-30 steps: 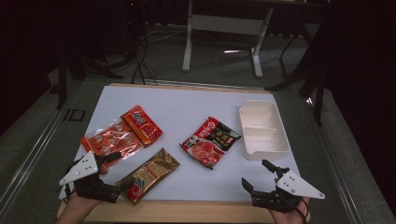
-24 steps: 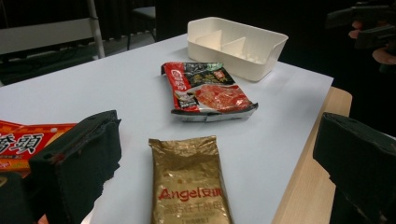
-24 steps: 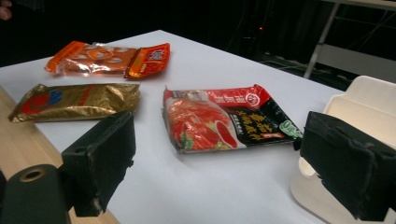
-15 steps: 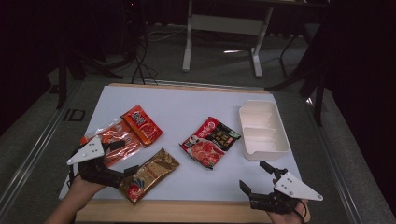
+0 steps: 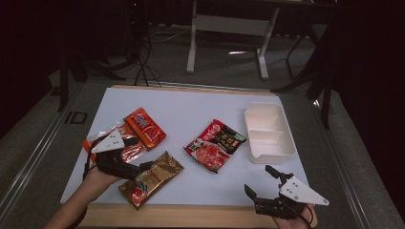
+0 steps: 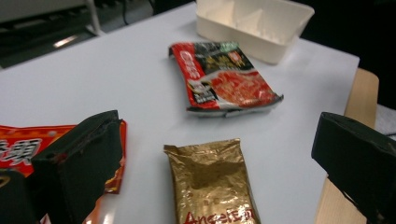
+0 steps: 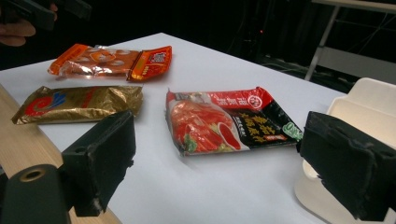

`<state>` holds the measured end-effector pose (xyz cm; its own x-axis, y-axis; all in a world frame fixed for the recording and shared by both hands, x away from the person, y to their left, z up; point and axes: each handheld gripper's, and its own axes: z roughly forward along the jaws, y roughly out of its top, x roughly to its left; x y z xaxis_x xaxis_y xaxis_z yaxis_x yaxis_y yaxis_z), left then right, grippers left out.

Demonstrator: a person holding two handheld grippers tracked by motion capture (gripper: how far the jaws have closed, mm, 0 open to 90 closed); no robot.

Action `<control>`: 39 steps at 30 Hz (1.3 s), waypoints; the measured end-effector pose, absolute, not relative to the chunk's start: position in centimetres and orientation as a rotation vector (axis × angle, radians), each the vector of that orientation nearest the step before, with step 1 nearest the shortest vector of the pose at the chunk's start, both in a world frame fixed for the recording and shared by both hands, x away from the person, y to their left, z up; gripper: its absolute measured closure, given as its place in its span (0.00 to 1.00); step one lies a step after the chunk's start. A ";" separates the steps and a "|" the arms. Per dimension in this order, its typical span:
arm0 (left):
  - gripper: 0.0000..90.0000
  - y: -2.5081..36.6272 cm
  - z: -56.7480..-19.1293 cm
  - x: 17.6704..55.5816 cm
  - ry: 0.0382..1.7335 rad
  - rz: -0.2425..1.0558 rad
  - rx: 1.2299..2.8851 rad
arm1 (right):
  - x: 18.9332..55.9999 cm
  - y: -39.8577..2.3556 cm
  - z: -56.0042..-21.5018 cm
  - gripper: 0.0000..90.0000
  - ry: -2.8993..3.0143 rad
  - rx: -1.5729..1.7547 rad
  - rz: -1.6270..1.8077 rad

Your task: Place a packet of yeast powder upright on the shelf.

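My left gripper (image 5: pixel 139 153) hovers open over the table's front left, and its hand comes in from below. Its jaws (image 6: pixel 215 158) straddle the top end of a gold packet (image 5: pixel 152 177) (image 6: pixel 210 182), apart from it. A red-and-black packet (image 5: pixel 215 144) (image 6: pixel 224 77) lies mid-table. Two orange-red packets (image 5: pixel 143 128) (image 7: pixel 107 60) lie at the left. My right gripper (image 5: pixel 260 181) (image 7: pixel 224 158) is open at the front right edge, with nothing between its jaws. It faces the red-and-black packet (image 7: pixel 224 121) and the gold packet (image 7: pixel 79 102).
A white divided tray (image 5: pixel 267 133) (image 6: pixel 252 23) (image 7: pixel 369 107) stands at the right, just beyond my right gripper. The wooden table edge (image 5: pixel 191 214) runs along the front. Table legs and cables stand on the floor beyond the far edge.
My left gripper has moved forward and to the right, from the front left corner to over the gold packet's end. The right gripper has hardly moved.
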<state>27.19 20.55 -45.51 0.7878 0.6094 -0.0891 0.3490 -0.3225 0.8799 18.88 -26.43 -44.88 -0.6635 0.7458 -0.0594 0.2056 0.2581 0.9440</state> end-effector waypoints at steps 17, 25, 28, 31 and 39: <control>0.07 17.6 -49.0 30.8 0.769 0.243 2.094 | 18.9 -26.5 -45.0 0.12 2.034 0.863 1.410; 0.14 16.5 -51.0 32.6 0.840 0.166 2.147 | 18.8 -26.5 -45.1 0.14 2.038 0.855 1.407; 0.16 16.4 -51.6 33.2 0.870 0.161 2.171 | 18.8 -26.5 -45.1 0.14 2.036 0.852 1.408; 0.17 16.2 -52.2 33.7 0.905 0.150 2.198 | 18.9 -26.5 -45.1 0.14 2.038 0.859 1.410; 0.26 15.9 -53.4 34.6 0.970 0.094 2.246 | 19.0 -26.6 -45.3 0.14 2.045 0.862 1.410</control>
<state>34.59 15.87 -53.45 0.7196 0.6675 -0.1912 0.6186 -0.4913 0.6131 18.98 -26.59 -45.27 -0.6706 0.7400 -0.0519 0.2146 0.2605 0.9413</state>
